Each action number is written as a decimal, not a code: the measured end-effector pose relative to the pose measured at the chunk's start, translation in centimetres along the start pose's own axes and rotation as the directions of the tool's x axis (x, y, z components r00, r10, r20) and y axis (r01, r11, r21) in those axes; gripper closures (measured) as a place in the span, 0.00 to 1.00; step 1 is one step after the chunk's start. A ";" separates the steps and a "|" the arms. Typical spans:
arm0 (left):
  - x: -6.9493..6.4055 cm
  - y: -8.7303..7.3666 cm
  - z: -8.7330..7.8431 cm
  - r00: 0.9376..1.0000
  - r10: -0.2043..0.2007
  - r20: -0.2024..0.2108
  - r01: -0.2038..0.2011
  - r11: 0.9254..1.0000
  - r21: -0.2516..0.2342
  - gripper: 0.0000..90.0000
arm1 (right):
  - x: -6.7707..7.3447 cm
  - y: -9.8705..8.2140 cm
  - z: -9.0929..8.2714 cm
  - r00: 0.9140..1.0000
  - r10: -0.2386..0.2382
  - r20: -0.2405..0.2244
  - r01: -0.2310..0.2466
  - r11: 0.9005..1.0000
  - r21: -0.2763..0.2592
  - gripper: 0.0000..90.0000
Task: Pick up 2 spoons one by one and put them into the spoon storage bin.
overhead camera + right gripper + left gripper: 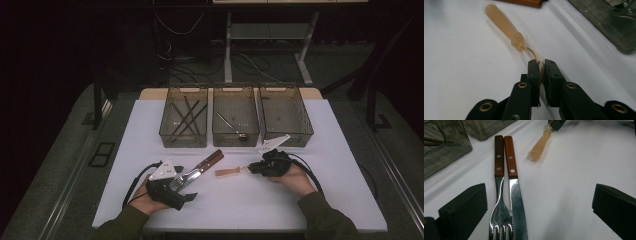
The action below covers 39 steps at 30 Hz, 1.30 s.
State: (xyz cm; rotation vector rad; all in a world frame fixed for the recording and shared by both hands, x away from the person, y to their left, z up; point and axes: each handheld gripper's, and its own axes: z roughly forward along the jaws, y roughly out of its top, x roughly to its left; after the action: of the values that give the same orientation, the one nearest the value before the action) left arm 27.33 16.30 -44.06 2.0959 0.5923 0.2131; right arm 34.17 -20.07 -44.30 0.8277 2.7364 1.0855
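The left gripper rests on the white table with its jaws spread, pinching nothing; the fork and the knife, both wooden-handled, lie side by side and touching between those jaws. To the right of the knife, the right gripper has its jaws pressed together on the metal end of the pale-handled utensil, whose handle points toward the knife. Beyond the knife stand three translucent bins in a row.

Bare table before three bins
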 end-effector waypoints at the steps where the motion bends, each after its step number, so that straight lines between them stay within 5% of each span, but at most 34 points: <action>1: 0.0 0.0 0.0 1.000 0.001 0.000 -0.001 1.000 0.000 0.00 | 0.0 0.0 -0.1 1.000 0.005 0.005 -0.005 1.000 -0.003 0.93; 21: 0.0 0.0 0.0 1.000 -0.002 0.003 0.003 1.000 -0.002 0.00 | -0.5 0.3 -2.0 0.995 0.081 0.064 -0.076 0.994 -0.073 0.93; 39: 0.1 0.0 0.0 1.000 -0.002 0.004 0.002 1.000 -0.001 0.00 | -0.4 1.2 -4.9 0.981 0.149 0.124 -0.122 0.972 -0.201 0.93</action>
State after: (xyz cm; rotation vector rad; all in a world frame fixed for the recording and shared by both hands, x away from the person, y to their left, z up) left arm 27.39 16.31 -44.11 2.0941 0.5920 0.2085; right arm 33.71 -22.58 -39.93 1.0305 2.4457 1.2442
